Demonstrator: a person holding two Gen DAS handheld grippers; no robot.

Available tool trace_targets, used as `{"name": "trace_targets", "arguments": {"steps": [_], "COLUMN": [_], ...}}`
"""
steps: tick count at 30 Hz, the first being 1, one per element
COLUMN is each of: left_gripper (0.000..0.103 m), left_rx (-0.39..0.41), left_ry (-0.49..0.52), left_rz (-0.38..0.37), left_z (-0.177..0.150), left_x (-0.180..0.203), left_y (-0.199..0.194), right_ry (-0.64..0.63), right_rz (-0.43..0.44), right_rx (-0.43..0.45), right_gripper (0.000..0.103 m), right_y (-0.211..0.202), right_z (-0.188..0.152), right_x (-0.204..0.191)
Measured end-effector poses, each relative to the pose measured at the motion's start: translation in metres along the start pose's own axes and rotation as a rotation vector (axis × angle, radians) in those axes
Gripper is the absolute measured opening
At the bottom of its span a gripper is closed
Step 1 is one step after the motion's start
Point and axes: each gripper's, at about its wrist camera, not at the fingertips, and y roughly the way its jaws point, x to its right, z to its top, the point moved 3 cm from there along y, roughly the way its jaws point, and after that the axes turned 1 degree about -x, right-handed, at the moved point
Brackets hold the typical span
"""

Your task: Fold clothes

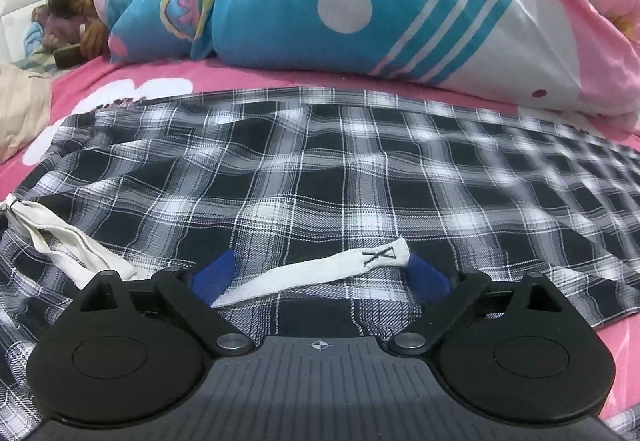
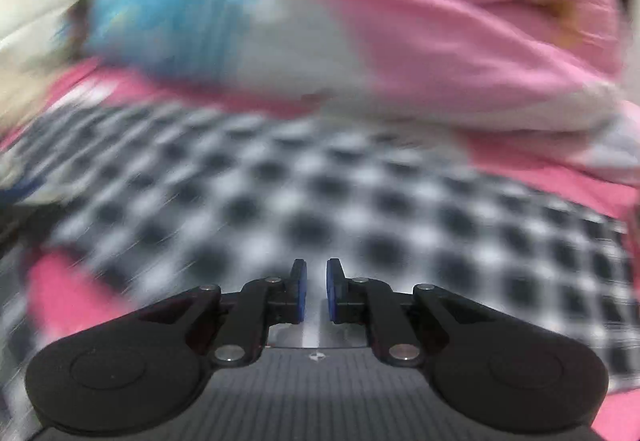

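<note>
Black-and-white checked cotton garment (image 1: 320,169) lies spread on the bed, directly under and ahead of both claws. The left claw (image 1: 320,273) stands wide open; its blue pads (image 1: 214,273) rest on the checked cloth, one at each side, and they press on nothing. Between them lies a white woven label strip with a stitched cross mark (image 1: 320,273), loose on the cloth and not gripped. Further to the left of this claw there is a white fabric piece (image 1: 68,241), maybe a pocket lining or a drawstring end; I cannot tell which.

The right claw (image 2: 316,291) is almost closed, with only a narrow gap between its pads, and nothing is held in it. Its picture is strongly blurred, so only the checked pattern under it is sure.

Beyond the garment, further from the claws, a thick blue and pink printed quilt (image 1: 360,1) is heaped on the pink bed sheet (image 1: 120,81). At the far left a person (image 1: 80,13) lies partly under the quilt.

As I judge it, the folding is at an early stage: the garment looks mostly flat, with wrinkles, and no clean fold is visible. Neither claw has a hold now, so an edge must be gripped again before a fold can be made.
</note>
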Motion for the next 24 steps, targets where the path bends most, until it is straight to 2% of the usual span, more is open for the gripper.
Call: {"name": "trace_targets", "arguments": {"steps": [1,4,8,12,14,17,18,20,22,24], "left_gripper": [0.096,0.099,0.101,0.102,0.102,0.102,0.102,0.103,0.103,0.103], "left_rx": [-0.001,-0.006,-0.006,-0.005,-0.005,-0.006,-0.006,-0.006,-0.004,0.001], "left_ry": [-0.001,-0.005,-0.002,-0.001,-0.003,-0.007,-0.006,-0.006,-0.009,-0.016], "left_rz": [-0.002,-0.01,-0.01,-0.009,-0.012,-0.016,-0.015,-0.015,-0.015,-0.015], "left_z": [0.0,0.0,-0.001,-0.002,-0.002,-0.002,-0.002,-0.001,0.0,0.0], "left_x": [0.0,-0.001,0.0,0.001,0.001,0.001,0.001,-0.001,-0.002,-0.002], "left_y": [0.0,0.001,0.003,0.003,0.003,0.003,0.003,0.005,0.007,0.006], "right_ry": [0.028,-0.015,0.049,0.133,0.154,0.211,0.25,0.409,0.571,0.618], "right_rz": [0.005,0.046,0.101,-0.114,-0.18,-0.216,-0.254,-0.318,-0.344,-0.271], "right_rx": [-0.053,-0.033,-0.083,0.009,-0.044,0.007,0.007,-0.013,-0.027,0.033], "right_gripper": [0.011,0.011,0.011,0.012,0.011,0.012,0.012,0.012,0.014,0.014], "right_y": [0.012,-0.009,-0.035,-0.022,-0.003,-0.028,-0.04,-0.06,-0.079,-0.095], "right_z": [-0.008,-0.044,-0.04,-0.02,-0.036,-0.063,-0.07,-0.084,-0.096,-0.096], "right_x": [0.01,0.015,0.048,0.106,0.124,0.142,0.152,0.18,0.206,0.205]}}
